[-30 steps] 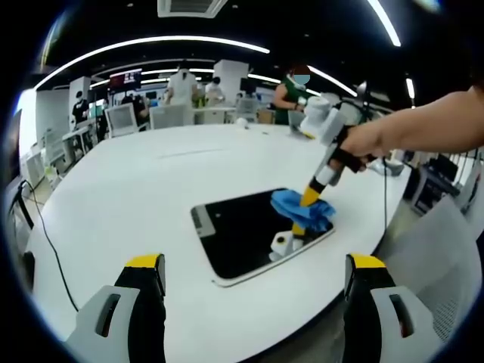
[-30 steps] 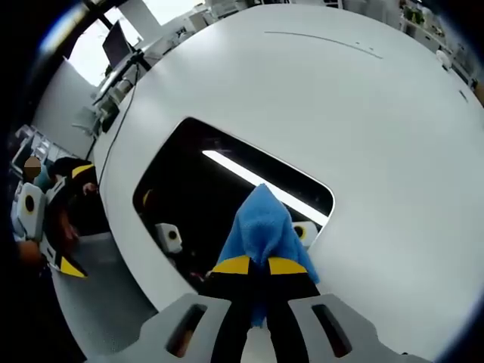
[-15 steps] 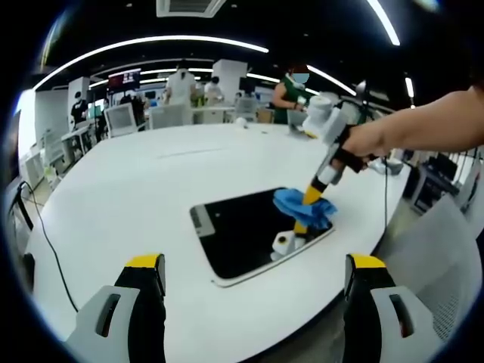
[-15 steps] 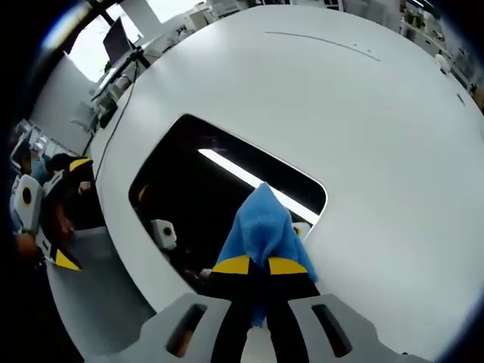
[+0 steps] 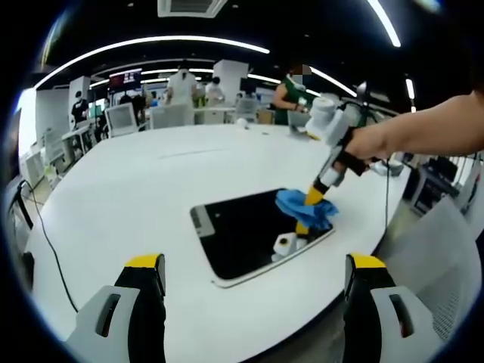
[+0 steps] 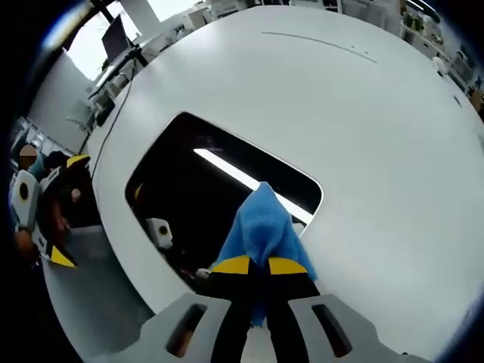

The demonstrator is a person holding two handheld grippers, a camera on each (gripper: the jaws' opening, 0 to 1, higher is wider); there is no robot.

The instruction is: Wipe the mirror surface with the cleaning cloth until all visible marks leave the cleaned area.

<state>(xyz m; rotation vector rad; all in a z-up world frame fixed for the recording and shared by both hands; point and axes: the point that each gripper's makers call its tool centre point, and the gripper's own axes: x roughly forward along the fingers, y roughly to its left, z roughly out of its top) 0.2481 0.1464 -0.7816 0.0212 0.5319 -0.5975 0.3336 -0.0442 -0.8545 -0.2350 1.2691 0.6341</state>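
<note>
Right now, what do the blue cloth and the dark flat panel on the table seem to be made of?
Blue cloth: soft, matte fabric, perhaps microfibre; it bunches in folds. Dark panel: glossy glass mirror, probably; it reflects a ceiling light strip and the right gripper. Table: smooth white, material unclear.

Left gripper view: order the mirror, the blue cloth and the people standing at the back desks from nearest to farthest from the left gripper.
1. mirror: flat on the white table, just beyond the left gripper.
2. blue cloth: on the mirror's far right corner, clamped in the right gripper.
3. people: past the table's far edge.
</note>
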